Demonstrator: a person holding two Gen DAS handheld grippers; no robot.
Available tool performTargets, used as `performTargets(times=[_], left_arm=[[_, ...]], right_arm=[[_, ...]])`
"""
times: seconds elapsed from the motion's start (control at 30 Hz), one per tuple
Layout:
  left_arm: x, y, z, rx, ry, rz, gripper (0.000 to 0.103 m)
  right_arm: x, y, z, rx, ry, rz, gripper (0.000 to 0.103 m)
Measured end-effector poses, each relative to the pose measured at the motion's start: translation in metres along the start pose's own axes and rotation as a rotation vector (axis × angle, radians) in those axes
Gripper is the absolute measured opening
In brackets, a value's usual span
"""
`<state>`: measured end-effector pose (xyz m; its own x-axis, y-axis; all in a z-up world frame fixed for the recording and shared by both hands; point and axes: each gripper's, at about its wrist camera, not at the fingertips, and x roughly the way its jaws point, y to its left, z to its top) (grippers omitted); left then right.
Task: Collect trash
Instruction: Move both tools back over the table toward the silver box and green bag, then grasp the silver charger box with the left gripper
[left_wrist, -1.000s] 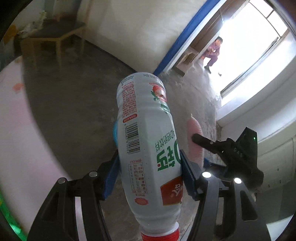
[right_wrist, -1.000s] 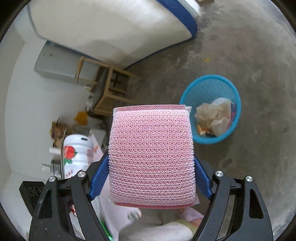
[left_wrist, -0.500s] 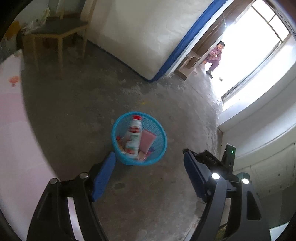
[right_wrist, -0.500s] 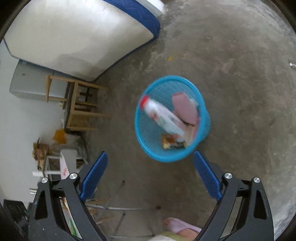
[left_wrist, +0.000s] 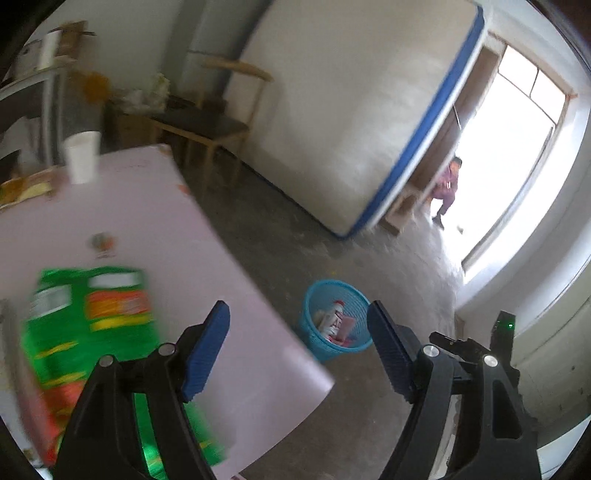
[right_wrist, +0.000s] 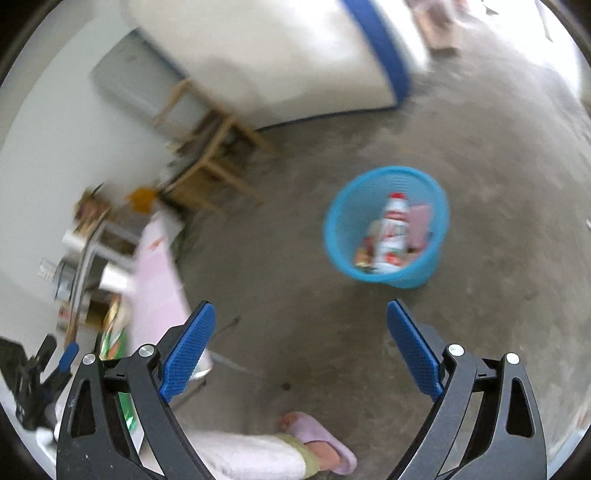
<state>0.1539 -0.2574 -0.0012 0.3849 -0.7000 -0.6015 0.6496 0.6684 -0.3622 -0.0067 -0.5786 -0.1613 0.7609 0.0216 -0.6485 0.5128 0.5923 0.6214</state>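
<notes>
Concrete floor below; left tongs (left_wrist: 297, 345) and right tongs (right_wrist: 299, 345) wide, empty, above basket (right_wrist: 343, 221).

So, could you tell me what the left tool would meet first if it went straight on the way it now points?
Probably the far edge of the pink table, or the concrete floor just beyond it. The open left tool points past the table corner, with the blue basket slightly right of its line. Depth is unclear.

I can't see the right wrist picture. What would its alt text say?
A blue mesh basket stands on a concrete floor, holding a white drink bottle and a pink sponge. The right tool hangs open and empty above the floor in front of it. The image is motion-blurred.
</notes>
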Motion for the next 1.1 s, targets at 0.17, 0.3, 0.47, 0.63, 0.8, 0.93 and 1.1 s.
performTargets(times=[0.17, 0.3, 0.47, 0.63, 0.8, 0.93, 1.1], left_arm=[[-0.088, 0.074, -0.032, -0.141, -0.116, 0.155, 0.078], [-0.150, 0.124, -0.068, -0.256, -0.186, 0.297, 0.080], [-0.193, 0.177, -0.121, -0.467, -0.205, 0.385, 0.081], [-0.189, 0.204, -0.143, -0.570, -0.143, 0.438, 0.081], [-0.175, 0.208, -0.141, -0.541, -0.100, 0.432, 0.083], [-0.158, 0.209, -0.135, -0.518, -0.067, 0.416, 0.087], [-0.130, 0.210, -0.117, -0.468, -0.028, 0.440, 0.090]], right_arm=[[0.034, 0.057, -0.020, -0.085, 0.099, 0.109, 0.090], [0.038, 0.115, -0.030, -0.180, 0.117, 0.196, 0.090], [0.028, 0.187, -0.056, -0.390, 0.082, 0.165, 0.093], [0.030, 0.236, -0.092, -0.564, 0.080, 0.112, 0.095], [0.036, 0.260, -0.121, -0.648, 0.119, 0.075, 0.095], [0.047, 0.269, -0.132, -0.675, 0.168, 0.020, 0.095], [0.054, 0.275, -0.137, -0.658, 0.196, -0.003, 0.095]])
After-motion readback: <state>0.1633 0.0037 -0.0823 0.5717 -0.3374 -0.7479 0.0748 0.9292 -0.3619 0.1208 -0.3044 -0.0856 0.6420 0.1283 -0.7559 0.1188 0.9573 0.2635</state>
